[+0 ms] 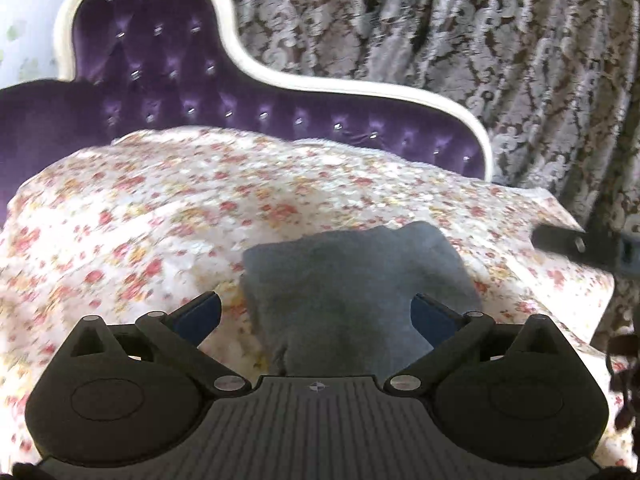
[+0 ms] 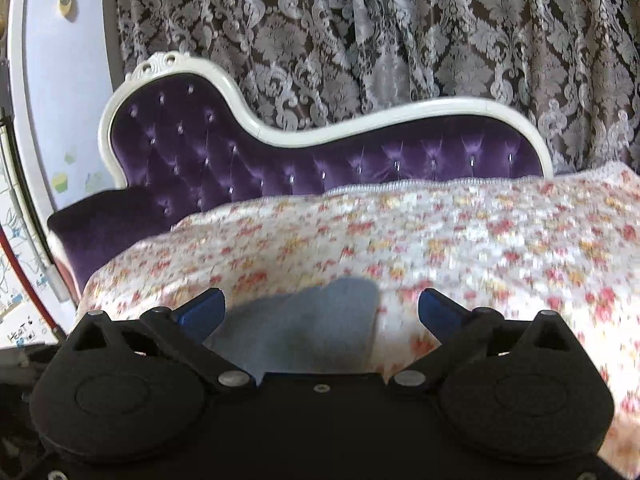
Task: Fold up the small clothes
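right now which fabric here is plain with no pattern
The grey cloth, lying folded on the floral sheet just ahead of the open left gripper. The sheet has red flowers and the curtain a damask print.

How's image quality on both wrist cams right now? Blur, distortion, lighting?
Left wrist view: floral cover smeared by motion blur, grey garment soft, left claw sharp; fisheye bends the sofa frame. Right wrist view: the cover blurs worst at right, curtain and purple backrest stay crisp, right claw sharp. Soft daylight, no harsh glare.
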Available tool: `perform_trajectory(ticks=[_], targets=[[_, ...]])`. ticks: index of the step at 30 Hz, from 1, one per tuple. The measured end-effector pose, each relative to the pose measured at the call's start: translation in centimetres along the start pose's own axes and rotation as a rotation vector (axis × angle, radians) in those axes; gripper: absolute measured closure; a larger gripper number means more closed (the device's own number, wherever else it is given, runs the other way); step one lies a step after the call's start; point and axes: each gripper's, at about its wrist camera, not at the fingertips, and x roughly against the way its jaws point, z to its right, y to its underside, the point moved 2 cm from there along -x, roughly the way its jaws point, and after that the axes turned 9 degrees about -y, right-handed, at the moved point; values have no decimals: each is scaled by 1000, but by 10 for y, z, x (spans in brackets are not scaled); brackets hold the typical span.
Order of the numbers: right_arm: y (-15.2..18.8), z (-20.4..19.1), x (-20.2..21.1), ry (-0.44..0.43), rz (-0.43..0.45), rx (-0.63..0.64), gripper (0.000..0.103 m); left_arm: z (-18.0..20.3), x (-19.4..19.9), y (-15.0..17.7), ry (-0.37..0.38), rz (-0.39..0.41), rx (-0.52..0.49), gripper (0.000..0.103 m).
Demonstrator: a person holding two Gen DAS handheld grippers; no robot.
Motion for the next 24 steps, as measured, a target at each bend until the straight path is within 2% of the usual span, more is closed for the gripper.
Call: perform_trajectory(ticks=[5, 9, 12, 19, 24], targets=[[18, -13, 12, -22, -58, -40, 0, 0, 14, 4, -20, -25, 2, 0], [29, -26, 24, 8, -94, -12, 0, 9, 25, 6, -116, -61, -41, 1], [36, -33, 33, 33, -121, -18, 0, 12, 35, 9, -163, -58, -61, 1], [46, -45, 53, 60, -140, -25, 0, 12, 55, 16, -167, -68, -53, 1], [48, -52, 61, 116, -145, -14, 0, 19, 59, 19, -228, -75, -107, 1]])
